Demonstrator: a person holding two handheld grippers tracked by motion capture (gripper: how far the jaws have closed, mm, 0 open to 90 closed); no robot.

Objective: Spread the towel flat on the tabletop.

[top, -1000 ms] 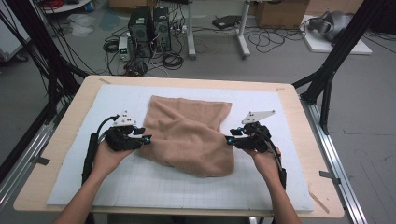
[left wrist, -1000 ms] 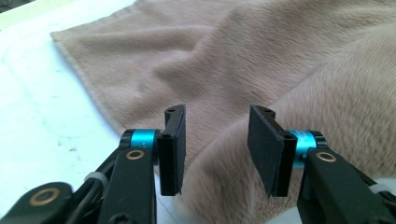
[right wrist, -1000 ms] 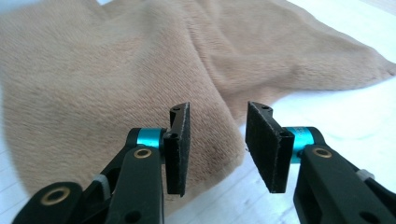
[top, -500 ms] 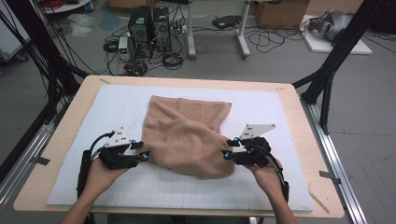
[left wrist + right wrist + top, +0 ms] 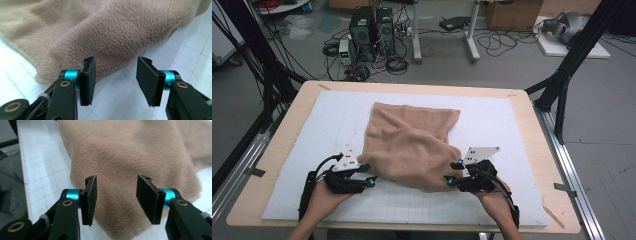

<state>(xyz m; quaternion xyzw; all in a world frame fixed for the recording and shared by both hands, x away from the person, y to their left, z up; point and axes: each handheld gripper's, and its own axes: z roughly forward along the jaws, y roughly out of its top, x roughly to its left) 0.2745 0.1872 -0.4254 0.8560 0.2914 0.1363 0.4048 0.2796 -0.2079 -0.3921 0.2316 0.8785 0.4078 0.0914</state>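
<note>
- The person's left gripper (image 5: 366, 175) and right gripper (image 5: 452, 172) are hovering low at the near edge of a tan fleece blanket (image 5: 412, 145), one at each near corner.
- Both grippers' jaws have just been opening; each pair is standing partly open, gripping nothing, with the fleece just ahead of the pads.
- In the left gripper view the left gripper (image 5: 113, 80) is facing the blanket's near edge (image 5: 75, 72) over bare mat.
- In the right gripper view the right gripper (image 5: 115, 200) is hovering over the fleece (image 5: 130, 157).
- To grip well, each gripper is likely needing to slide under the edge and close on a single layer.
- The blanket is lying rumpled mid-table on a white gridded mat (image 5: 522, 130).
- Bare mat is offering open room left, right and beyond; the wooden table edge (image 5: 402, 86) is standing well apart.
</note>
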